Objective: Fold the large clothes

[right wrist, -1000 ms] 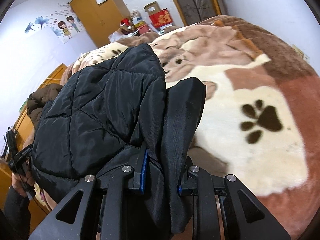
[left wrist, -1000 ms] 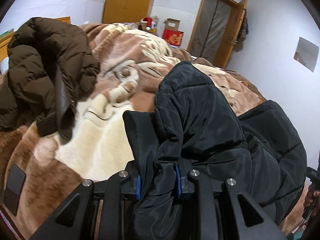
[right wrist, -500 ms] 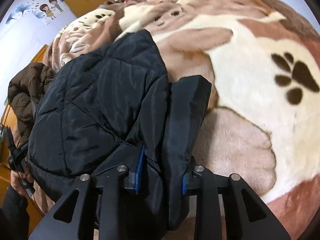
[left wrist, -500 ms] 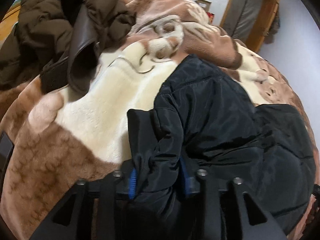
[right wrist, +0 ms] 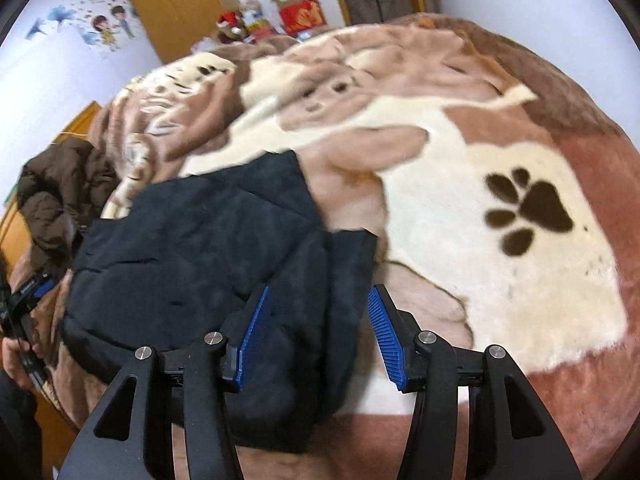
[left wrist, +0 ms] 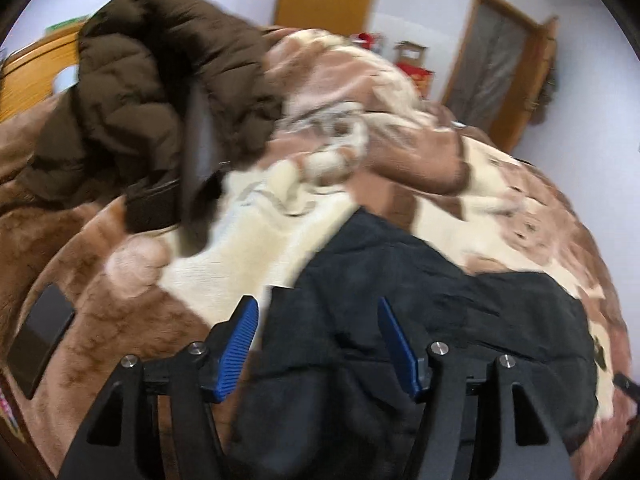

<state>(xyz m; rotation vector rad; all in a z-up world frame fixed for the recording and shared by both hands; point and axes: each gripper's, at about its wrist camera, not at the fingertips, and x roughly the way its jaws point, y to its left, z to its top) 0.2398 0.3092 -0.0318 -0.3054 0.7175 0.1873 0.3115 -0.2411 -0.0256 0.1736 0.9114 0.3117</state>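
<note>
Both grippers stand wide apart and hold nothing: the left gripper (left wrist: pixel 318 344) and the right gripper (right wrist: pixel 316 334) each straddle a near edge of the black jacket (right wrist: pixel 208 248), which lies folded into a thick bundle on the blanket (right wrist: pixel 500 280) covering the bed, toward its near edge. The chief risk, as I judge it, lies in that puffy padded fabric: with nothing pinning it, the top layer could spring up or slide off the layer beneath, and the flap (right wrist: pixel 352 264) between the right gripper's blue pads (right wrist: pixel 252 332) looks ready to fall open. A gripper drawn away carelessly could also snag a ribbed pad on the cloth and drag the fold askew, or pull the bundle off the bed's near edge. The plush blanket gives little firm backing, so pressing the fold flat may only sink it. To the left, near the bed's edge, a dark flat object (left wrist: pixel 40 336), perhaps a phone, lies well apart from the jacket. Farther back on the left a brown padded coat (left wrist: pixel 160 112) sits heaped and unfolded, taking room on that side. Beyond the bed stand a wooden wardrobe (right wrist: pixel 176 4), some red boxes (right wrist: pixel 304 14) and a doorway (left wrist: pixel 492 68), none in the way.
</note>
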